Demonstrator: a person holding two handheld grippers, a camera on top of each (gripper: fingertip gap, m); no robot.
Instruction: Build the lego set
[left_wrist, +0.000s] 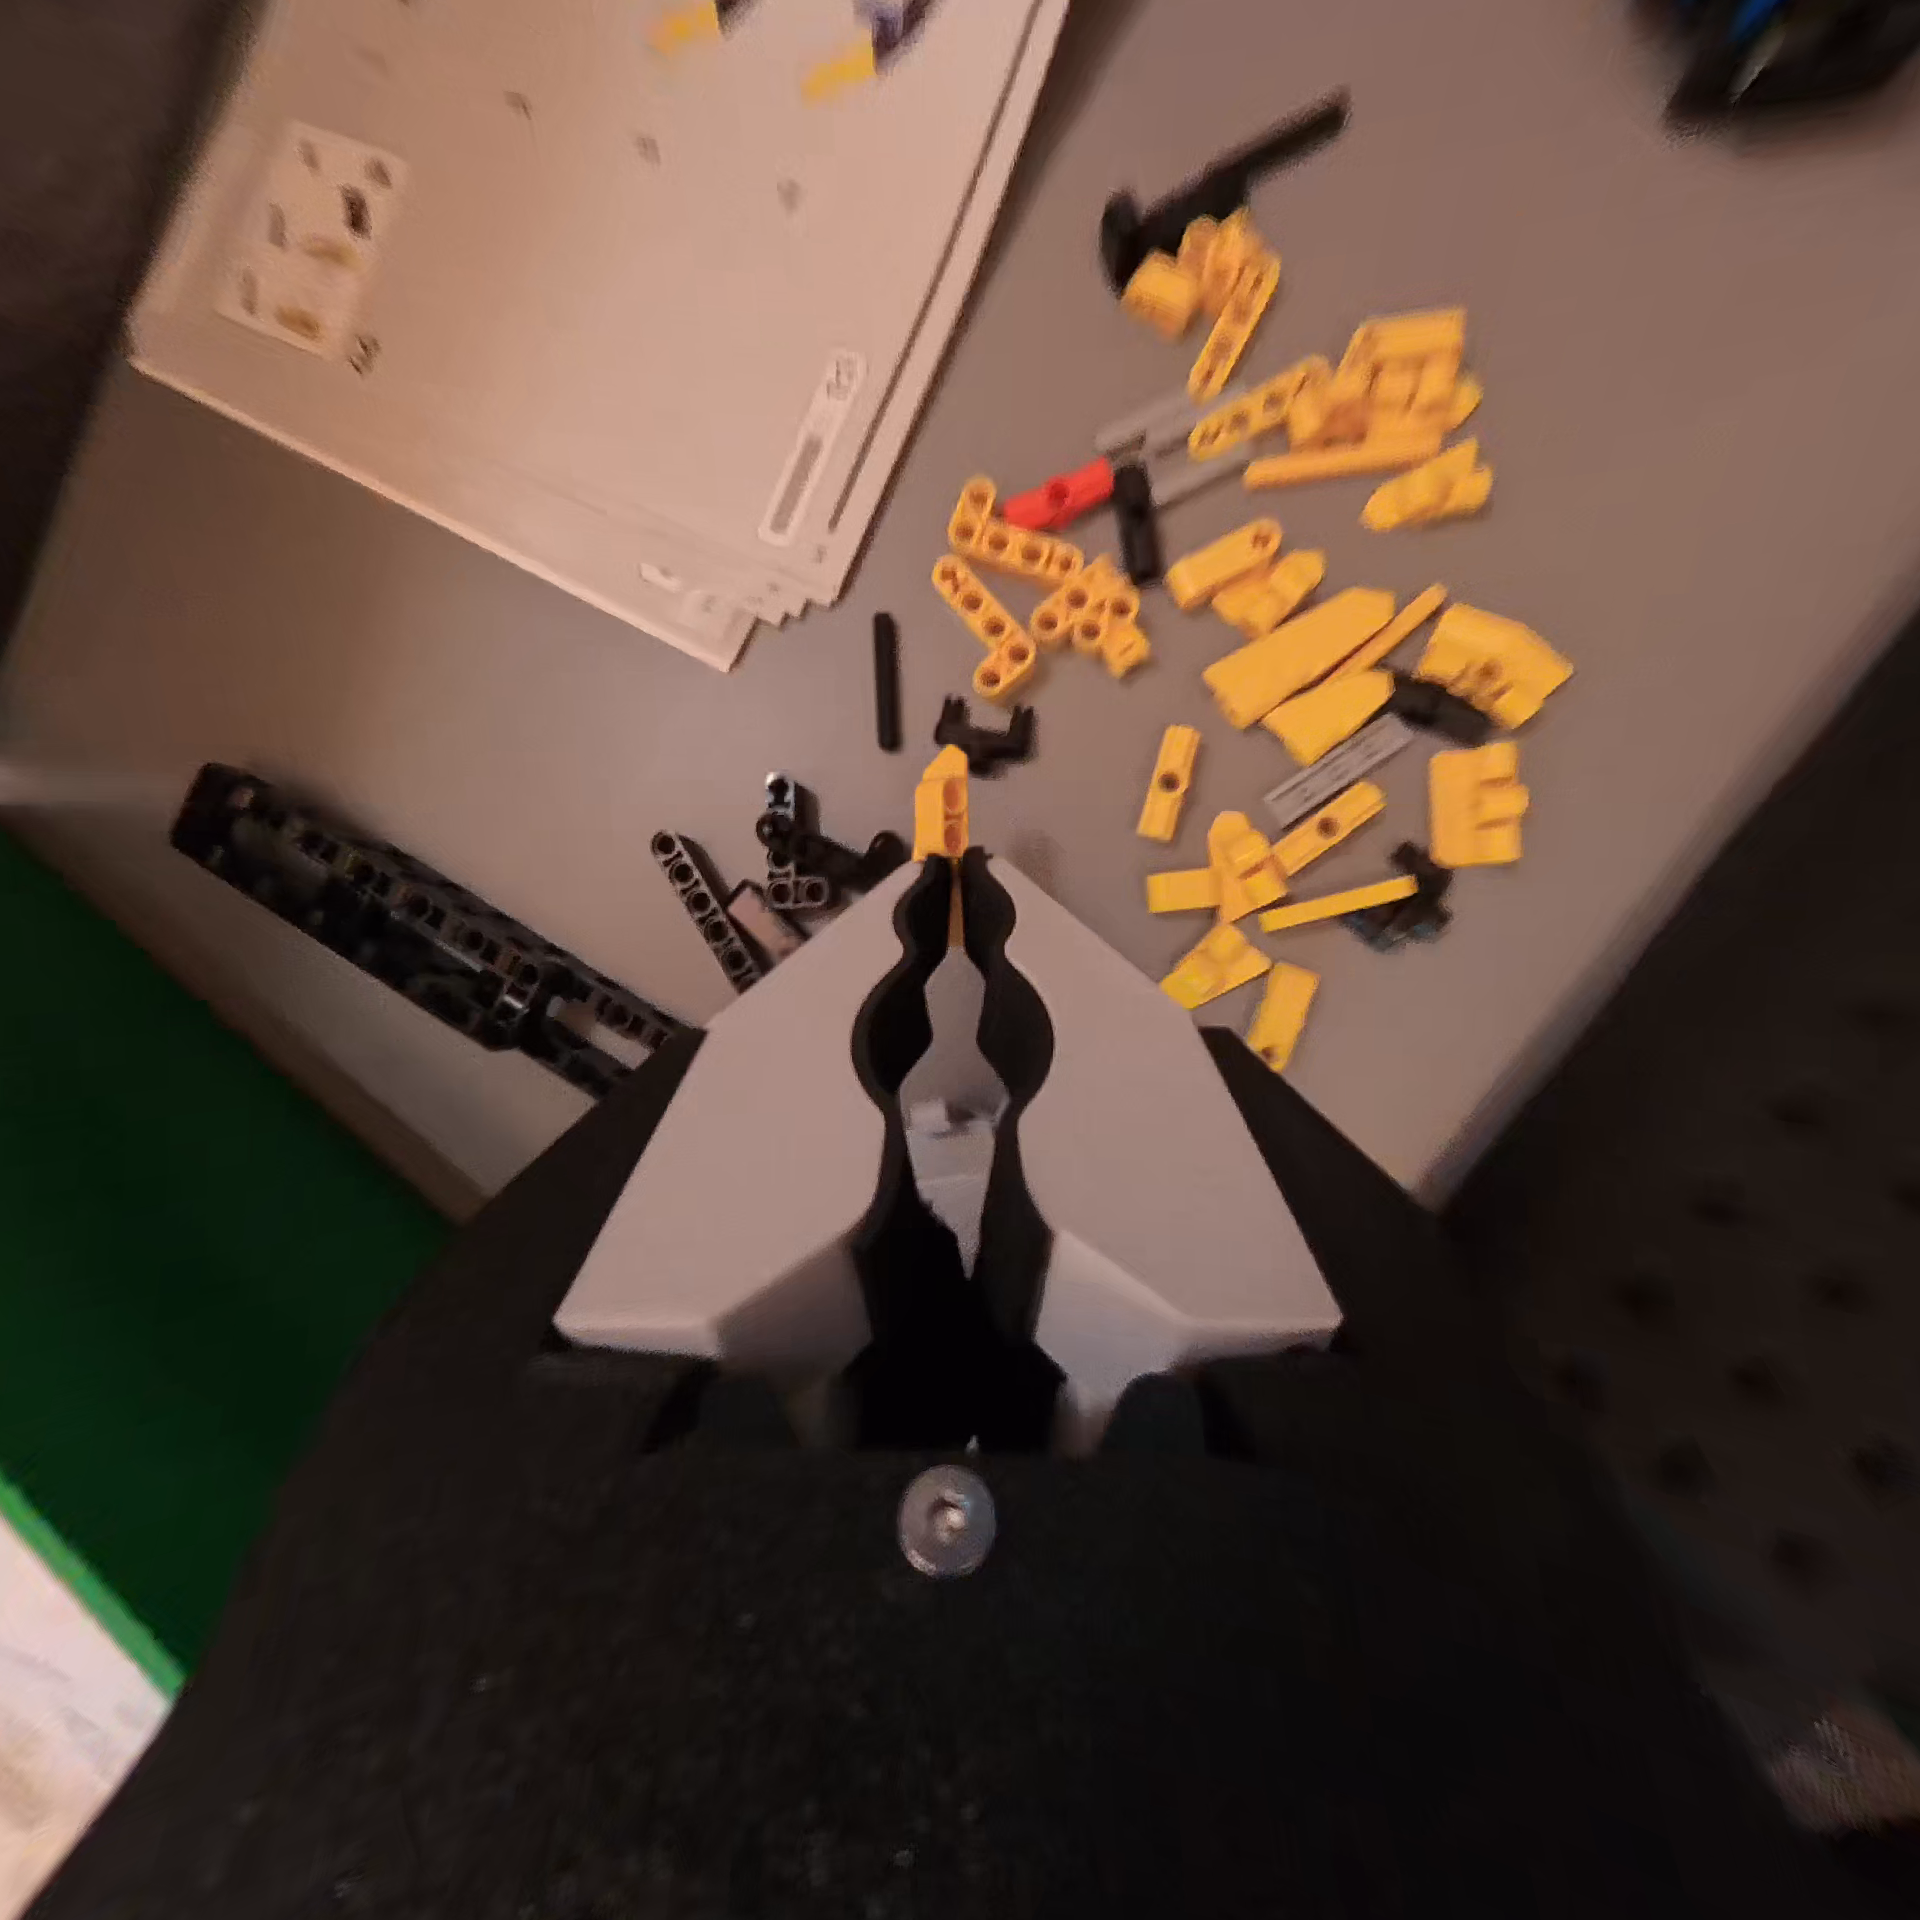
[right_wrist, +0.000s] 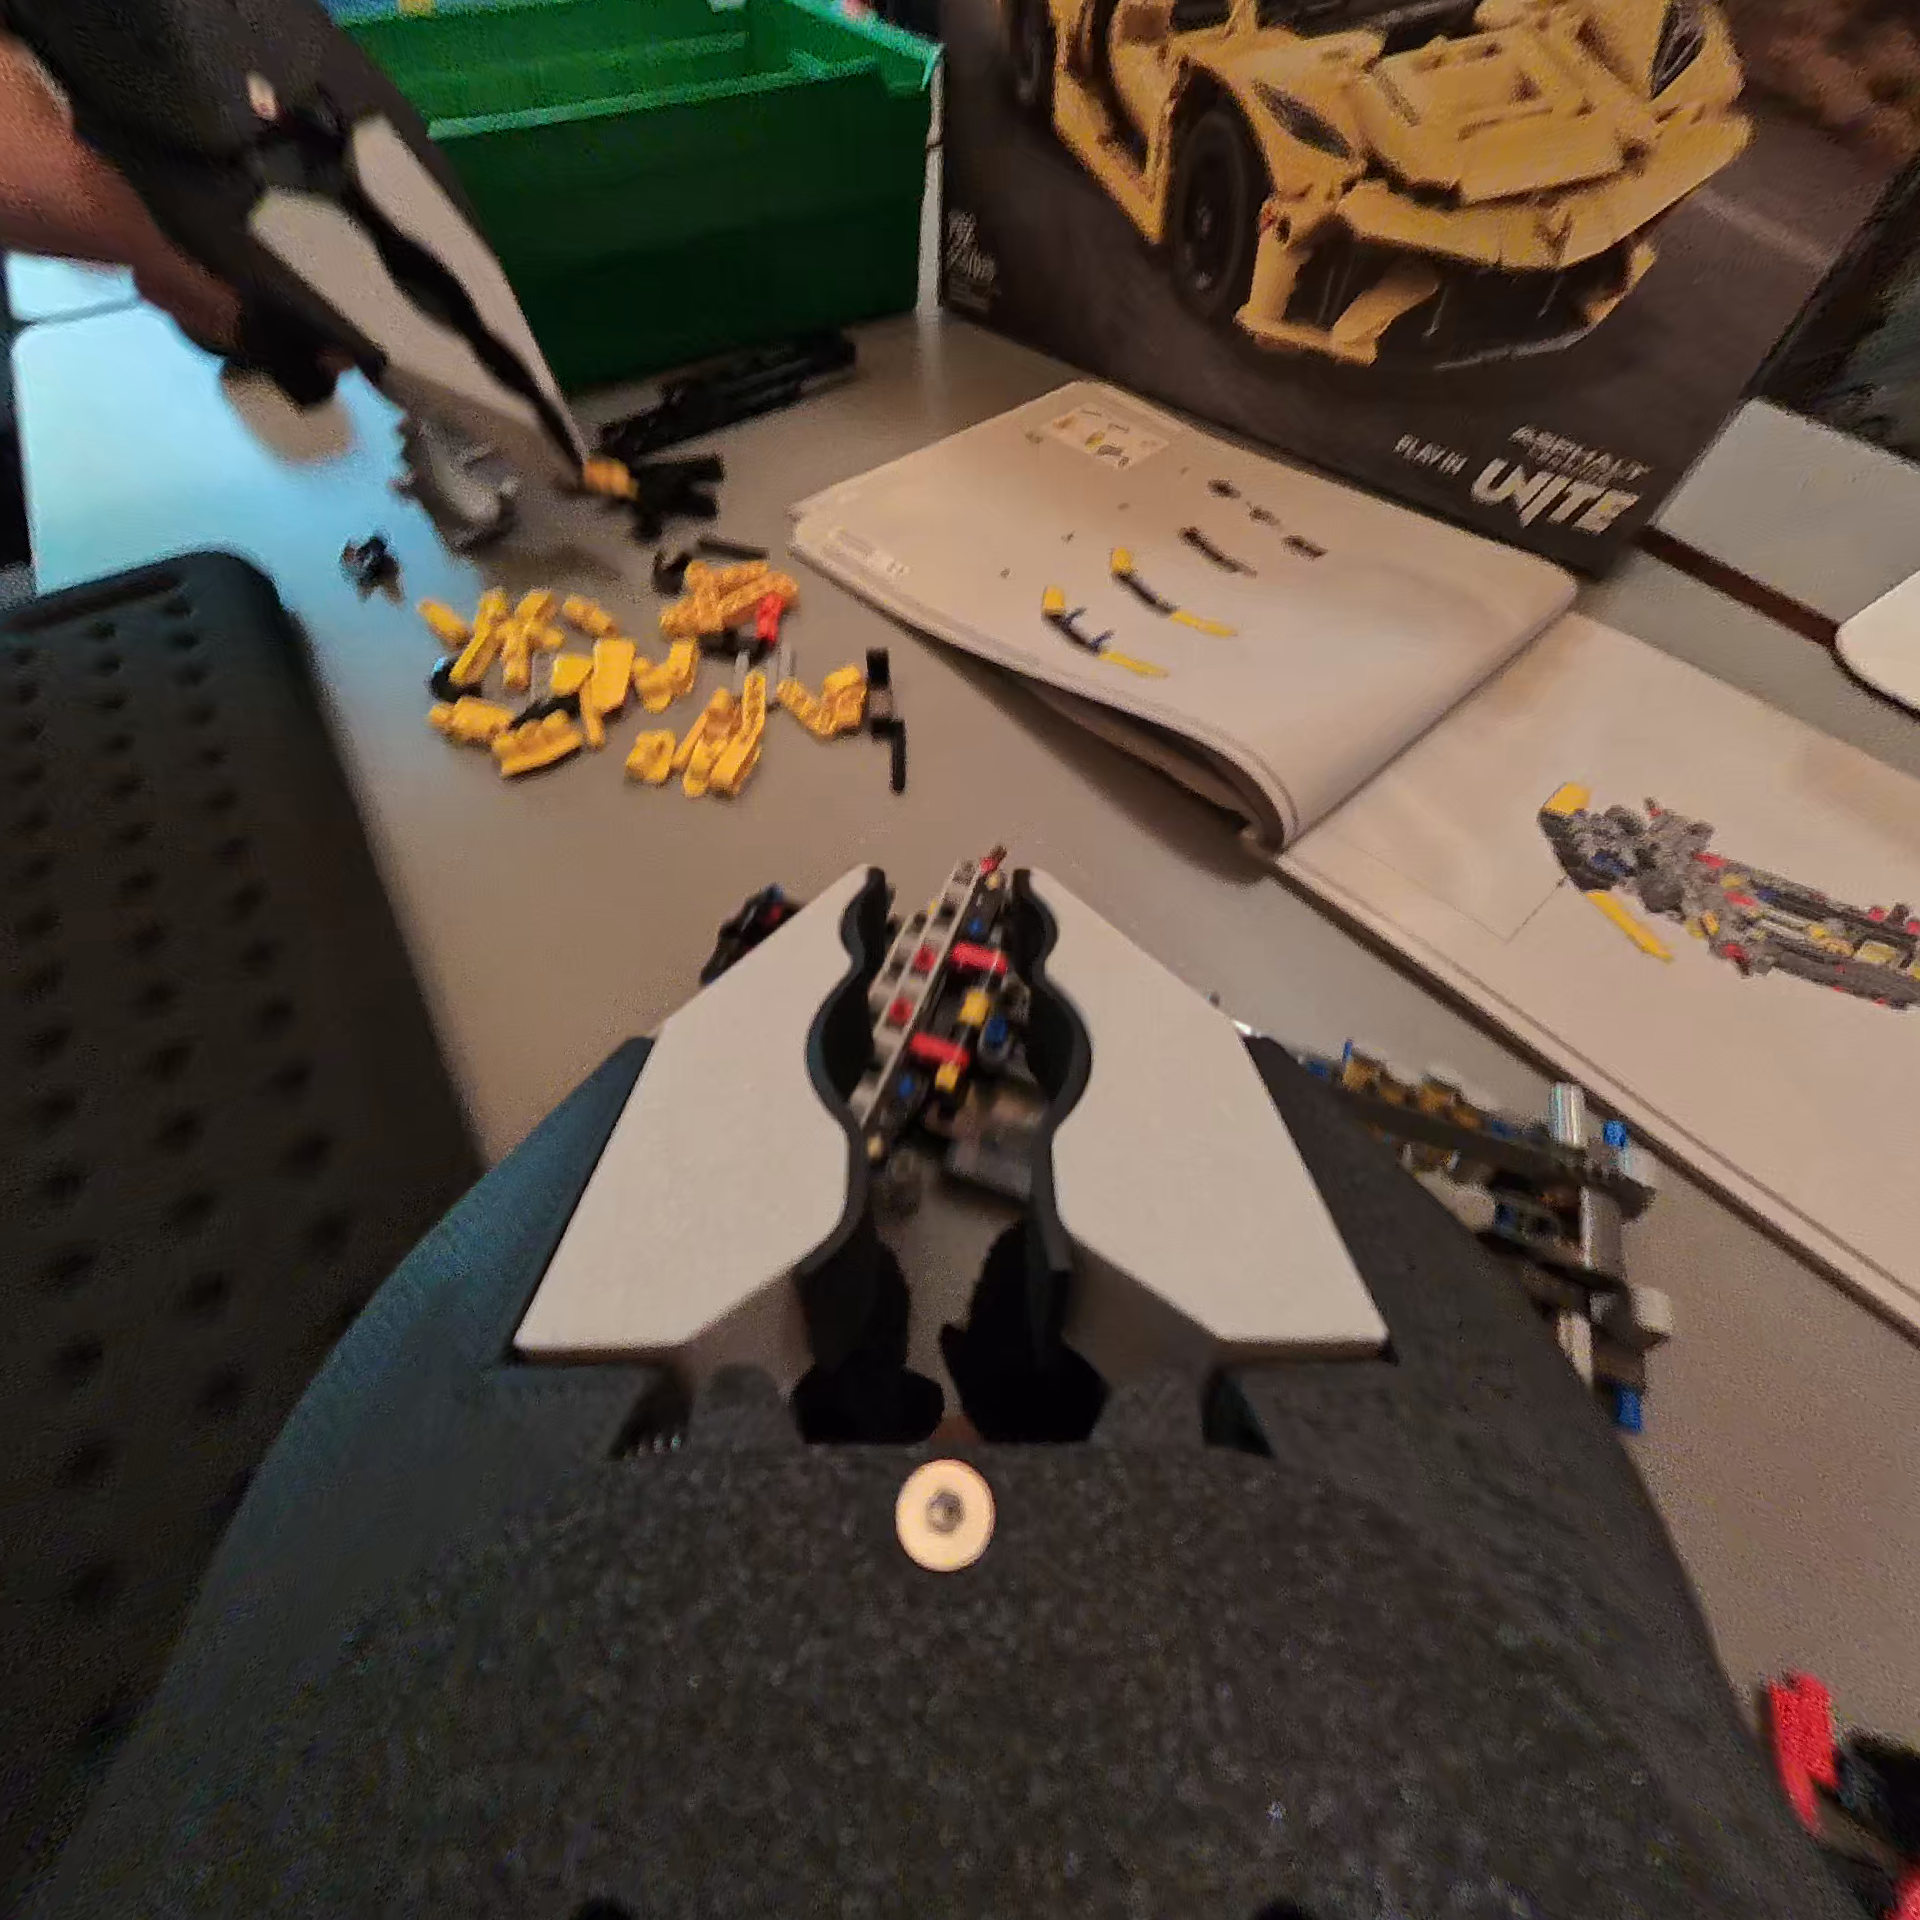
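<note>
My left gripper (left_wrist: 948, 862) is shut on a small yellow piece (left_wrist: 941, 805) and holds it above the grey table (left_wrist: 416, 644), beside a pile of loose yellow pieces (left_wrist: 1299, 644). The left gripper also shows far off in the right wrist view (right_wrist: 582, 462), with the yellow piece (right_wrist: 608, 476) at its tips. My right gripper (right_wrist: 945, 883) is shut on a grey, partly built chassis (right_wrist: 940, 997) with red, blue and yellow pins. The chassis runs on to the right behind the finger (right_wrist: 1538, 1174).
A long black frame (left_wrist: 416, 925) and small black pieces (left_wrist: 769, 883) lie left of the left gripper. An open instruction booklet (right_wrist: 1195, 582), a box with a yellow car picture (right_wrist: 1351, 208), a green bin (right_wrist: 675, 156) and a black perforated board (right_wrist: 156, 935) surround the yellow pile (right_wrist: 623, 686). Spacing between my two grippers at the tips: around 30 cm.
</note>
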